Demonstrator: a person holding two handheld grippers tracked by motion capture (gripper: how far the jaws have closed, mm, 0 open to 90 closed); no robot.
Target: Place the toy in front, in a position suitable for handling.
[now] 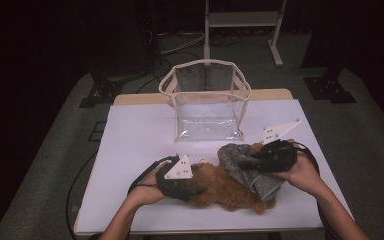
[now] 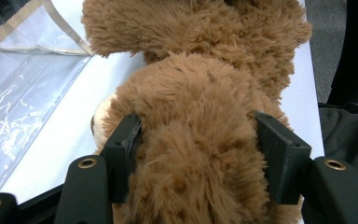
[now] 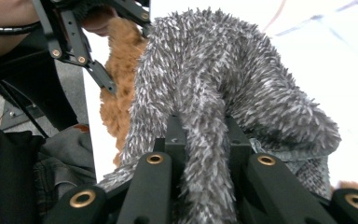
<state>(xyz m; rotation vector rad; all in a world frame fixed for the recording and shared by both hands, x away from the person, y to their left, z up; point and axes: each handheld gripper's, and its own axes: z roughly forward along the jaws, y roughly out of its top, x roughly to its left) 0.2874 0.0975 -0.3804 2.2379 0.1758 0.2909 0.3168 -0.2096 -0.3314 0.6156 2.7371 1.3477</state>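
A brown teddy bear [image 1: 227, 192] lies on the white table [image 1: 135, 150], in front of the clear bag [image 1: 206, 100] and nearer the person than it. Its long axis runs roughly parallel to the bag's front wall, from the left claw across toward the person's right. In the left gripper view its pale muzzle shows at the left of the brown fur, turned toward the bag [image 2: 23, 93].

The left claw [image 1: 192, 186] comes in from the bear's left end and pinches it: in the left gripper view the two black jaws sit against either side of a thick roll of the bear's fur [image 2: 200, 154], pressing into it.

A grey fuzzy cloth [image 1: 252, 167] is draped over the bear's right end, on the side closer to the bag's right corner, rising in a hump above the fur. The right claw [image 1: 247, 161] grips this cloth from the right; in the right gripper view a narrow fold of the grey cloth [image 3: 205, 154] is squeezed between jaws that stand almost together. Brown fur [image 3: 119, 93] shows behind the cloth there.

The bag stands upright with its mouth open, just beyond the cloth.
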